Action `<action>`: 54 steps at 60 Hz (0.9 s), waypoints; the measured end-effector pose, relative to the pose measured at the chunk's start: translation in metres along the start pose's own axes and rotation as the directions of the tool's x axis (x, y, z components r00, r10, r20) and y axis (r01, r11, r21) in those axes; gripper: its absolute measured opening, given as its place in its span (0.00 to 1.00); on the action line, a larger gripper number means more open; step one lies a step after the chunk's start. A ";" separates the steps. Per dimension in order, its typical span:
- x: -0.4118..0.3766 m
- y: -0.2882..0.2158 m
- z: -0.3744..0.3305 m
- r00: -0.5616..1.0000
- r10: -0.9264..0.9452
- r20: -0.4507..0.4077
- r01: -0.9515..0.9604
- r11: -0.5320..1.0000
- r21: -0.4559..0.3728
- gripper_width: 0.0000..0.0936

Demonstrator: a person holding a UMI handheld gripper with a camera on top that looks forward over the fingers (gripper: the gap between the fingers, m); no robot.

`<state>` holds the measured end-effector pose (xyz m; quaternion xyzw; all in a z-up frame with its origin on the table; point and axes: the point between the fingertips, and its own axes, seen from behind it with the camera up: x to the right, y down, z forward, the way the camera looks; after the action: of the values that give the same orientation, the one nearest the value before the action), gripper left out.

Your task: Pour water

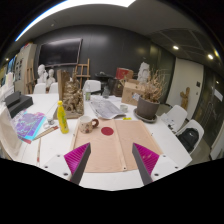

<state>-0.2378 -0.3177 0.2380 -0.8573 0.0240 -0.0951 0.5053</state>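
A yellow bottle (pixel 62 117) stands upright on the white table (pixel 170 145), left of a beige mat (pixel 112 145). A small brown cup-like object (pixel 90 125) sits just off the mat's far left corner. On the far part of the mat lies a small red round thing (pixel 107 130). My gripper (pixel 112 160) hovers above the mat's near edge, well short of the bottle. It is open, and between the two fingers with their magenta pads (pixel 77 157) there is only bare mat.
A colourful book (pixel 28 125) lies at the table's left side. Papers (pixel 108 108) and a wooden model (pixel 72 95) stand farther back, and a laptop (pixel 148 108) sits at the back right. White chairs (pixel 186 132) line the right side.
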 end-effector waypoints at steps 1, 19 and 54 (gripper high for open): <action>-0.010 0.000 0.000 1.000 0.000 0.003 0.000 1.000 -0.001 0.92; -0.177 0.001 0.011 0.992 0.002 0.123 -0.003 1.000 0.009 0.92; -0.310 -0.033 0.230 0.981 0.037 0.190 -0.055 0.994 0.090 0.91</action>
<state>-0.5000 -0.0606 0.1153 -0.8366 -0.0085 -0.0031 0.5477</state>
